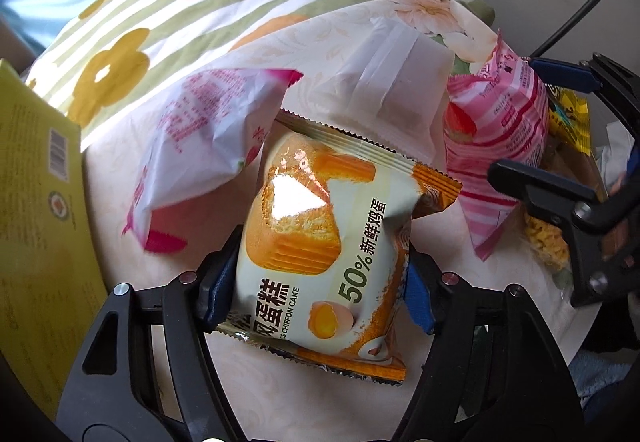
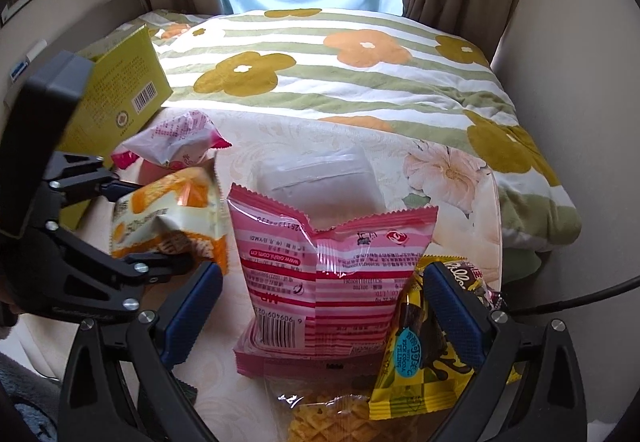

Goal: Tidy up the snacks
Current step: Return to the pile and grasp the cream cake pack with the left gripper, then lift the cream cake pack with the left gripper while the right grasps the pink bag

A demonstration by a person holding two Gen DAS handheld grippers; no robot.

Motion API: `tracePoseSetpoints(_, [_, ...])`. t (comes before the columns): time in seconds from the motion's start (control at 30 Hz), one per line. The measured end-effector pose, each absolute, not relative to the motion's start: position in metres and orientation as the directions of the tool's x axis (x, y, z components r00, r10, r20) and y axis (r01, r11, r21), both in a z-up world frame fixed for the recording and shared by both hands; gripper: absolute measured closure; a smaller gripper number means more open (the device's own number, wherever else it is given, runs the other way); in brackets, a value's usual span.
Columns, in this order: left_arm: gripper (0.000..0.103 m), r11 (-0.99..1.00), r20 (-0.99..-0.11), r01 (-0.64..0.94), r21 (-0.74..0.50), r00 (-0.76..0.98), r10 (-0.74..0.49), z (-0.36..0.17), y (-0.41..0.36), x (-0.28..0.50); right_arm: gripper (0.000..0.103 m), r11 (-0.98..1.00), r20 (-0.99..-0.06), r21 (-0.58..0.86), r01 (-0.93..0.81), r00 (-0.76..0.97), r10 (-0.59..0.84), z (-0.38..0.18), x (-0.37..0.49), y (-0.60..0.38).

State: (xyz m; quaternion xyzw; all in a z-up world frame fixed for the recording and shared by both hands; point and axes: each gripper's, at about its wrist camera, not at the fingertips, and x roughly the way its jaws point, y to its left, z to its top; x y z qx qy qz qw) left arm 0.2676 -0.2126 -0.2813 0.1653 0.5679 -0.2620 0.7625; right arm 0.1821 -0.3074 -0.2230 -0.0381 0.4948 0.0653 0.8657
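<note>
My left gripper (image 1: 320,294) is shut on an orange-and-cream chiffon cake packet (image 1: 320,242), pads pressing both its sides; the packet also shows in the right wrist view (image 2: 168,218). My right gripper (image 2: 324,310) is open around a pink striped snack bag (image 2: 328,282) that stands upright between the pads; the pads do not touch it. That bag shows at the right of the left wrist view (image 1: 496,146). A pink-and-white packet (image 1: 200,146) lies left of the cake. A yellow chocolate packet (image 2: 424,354) leans against the right pad.
A yellow-green box (image 2: 124,82) stands at the left. A clear plastic packet (image 2: 320,178) lies behind the pink bag. A clear bag of waffle snacks (image 2: 332,418) lies at the near edge. A flowered quilt (image 2: 360,74) covers the far side.
</note>
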Motion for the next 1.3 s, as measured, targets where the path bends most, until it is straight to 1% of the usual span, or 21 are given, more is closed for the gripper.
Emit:
tracePoseSetpoints(0.07, [0.037,0.813,-0.953,0.581,-0.044,0.219,-0.208,-0.281,-0.210,0.265,0.007,0.986,-0.863,-0.022,-0.163,0.501,0.063,-0.225,0.182,-0.304])
tracePoseSetpoints(0.13, [0.037,0.818,-0.954,0.573,-0.047,0.217,-0.207,-0.281,-0.207,0.262,0.022,0.982,-0.867,-0.039,-0.182,0.494,0.057,-0.228,0.182,-0.300])
tracePoseSetpoints(0.17, [0.037,0.822,-0.954,0.567,-0.050,0.217,-0.207,-0.280,-0.205,0.260,0.025,0.980,-0.873,-0.036,-0.195,0.483,0.064,-0.231,0.183,-0.298])
tracePoseSetpoints(0.2, [0.037,0.825,-0.954,0.563,-0.050,0.217,-0.206,-0.280,-0.204,0.258,0.033,0.979,-0.877,-0.026,-0.204,0.474,0.075,-0.233,0.183,-0.298])
tracePoseSetpoints(0.4, [0.037,0.841,-0.953,0.538,-0.051,0.226,-0.202,-0.275,-0.201,0.247,0.042,0.977,-0.877,-0.032,-0.210,0.474,0.073,-0.235,0.180,-0.297])
tracePoseSetpoints(0.63, [0.037,0.858,-0.945,0.512,-0.043,0.258,-0.202,-0.260,-0.202,0.231,0.043,0.977,-0.853,0.037,-0.212,0.502,0.141,-0.217,0.168,-0.302])
tracePoseSetpoints(0.83, [0.037,0.890,-0.927,0.453,-0.045,0.314,-0.207,-0.234,-0.198,0.213,0.043,0.972,-0.822,0.102,-0.213,0.532,0.203,-0.192,0.157,-0.307])
tracePoseSetpoints(1.07, [0.037,0.941,-0.894,0.332,-0.062,0.402,-0.200,-0.191,-0.176,0.196,0.043,0.951,-0.779,0.156,-0.267,0.559,0.285,-0.154,0.148,-0.302])
tracePoseSetpoints(1.3, [0.037,0.970,-0.844,0.230,-0.073,0.505,-0.183,-0.142,-0.131,0.192,0.042,0.931,-0.734,0.152,-0.333,0.592,0.332,-0.113,0.148,-0.280])
